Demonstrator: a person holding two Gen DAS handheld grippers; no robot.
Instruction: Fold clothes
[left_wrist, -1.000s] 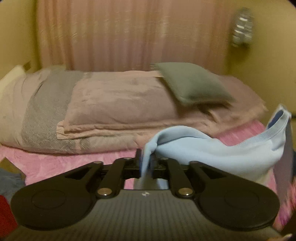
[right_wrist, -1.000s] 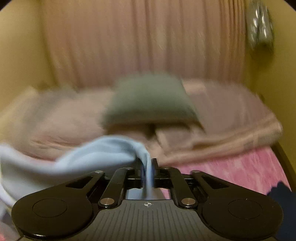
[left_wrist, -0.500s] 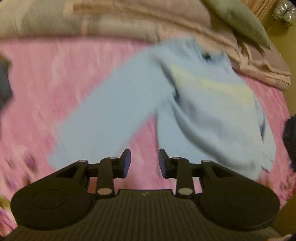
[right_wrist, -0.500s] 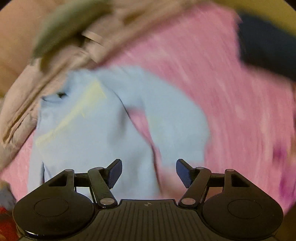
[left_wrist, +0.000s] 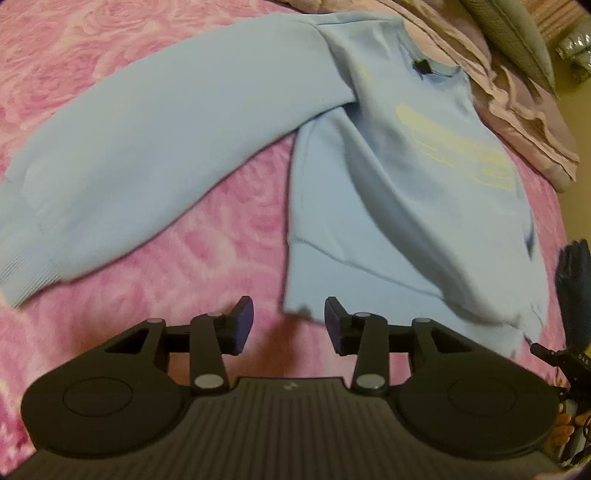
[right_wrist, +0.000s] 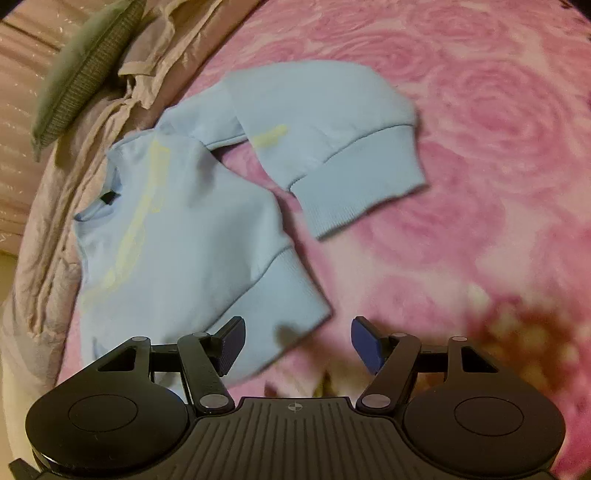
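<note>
A light blue sweatshirt (left_wrist: 388, 155) with a pale yellow print lies flat, front up, on the pink rose-patterned bedspread (left_wrist: 229, 236). One long sleeve (left_wrist: 155, 147) stretches out to the left. My left gripper (left_wrist: 289, 325) hovers just short of the hem corner (left_wrist: 299, 306); its jaws are opening with nothing between them. In the right wrist view the other sleeve (right_wrist: 332, 147) lies bent, cuff toward me. My right gripper (right_wrist: 297, 343) is open low over the hem (right_wrist: 273, 306), whose corner reaches into the gap without touching the pads.
Folded mauve blankets (right_wrist: 74, 155) and a grey-green pillow (right_wrist: 81, 74) lie along the far side of the bed. A dark navy garment (left_wrist: 576, 288) sits at the right edge, above part of the other gripper (left_wrist: 569, 363). A brown-and-cream patch (right_wrist: 517, 332) marks the bedspread.
A second ago both grippers were shut on the sweatshirt, holding it up facing the curtain. Both have let go and dropped toward the bed; the sweatshirt now lies spread out.
</note>
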